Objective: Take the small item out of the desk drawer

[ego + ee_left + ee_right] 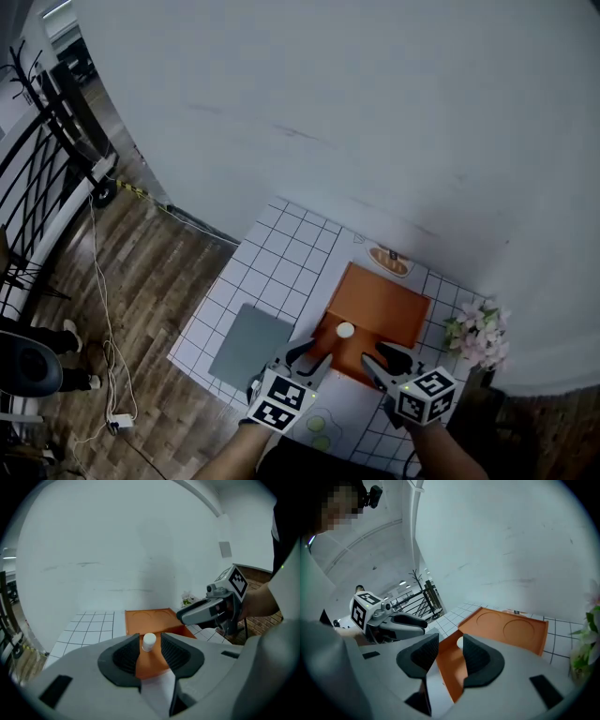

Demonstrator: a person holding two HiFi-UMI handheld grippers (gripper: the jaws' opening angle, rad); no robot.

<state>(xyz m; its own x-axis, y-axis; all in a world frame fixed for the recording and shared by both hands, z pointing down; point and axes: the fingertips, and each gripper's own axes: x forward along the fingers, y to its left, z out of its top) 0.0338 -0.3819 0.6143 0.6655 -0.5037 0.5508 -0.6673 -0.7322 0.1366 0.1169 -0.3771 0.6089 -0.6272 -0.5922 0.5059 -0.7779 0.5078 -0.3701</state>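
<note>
An orange desk box (pixel 380 305) stands on the white tiled table (pixel 281 253), its drawer (pixel 333 356) pulled out toward me. A small white capped item (pixel 345 330) stands upright in the drawer. My left gripper (pixel 309 358) hovers at the drawer's front left, open; in the left gripper view the item (pixel 148 642) shows through the gap between the jaws, a little beyond them and untouched. My right gripper (pixel 380 356) is at the drawer's front right, open and holding nothing. In its view the item (pixel 460 642) peeks out behind the right-hand jaw.
A grey pad (pixel 251 342) lies left of the box. Pink flowers (pixel 478 333) stand at its right. A small printed dish (pixel 389 260) sits behind it by the white wall. A white sheet with green spots (pixel 323 427) lies under my grippers. Wood floor and a black railing (pixel 37 159) are to the left.
</note>
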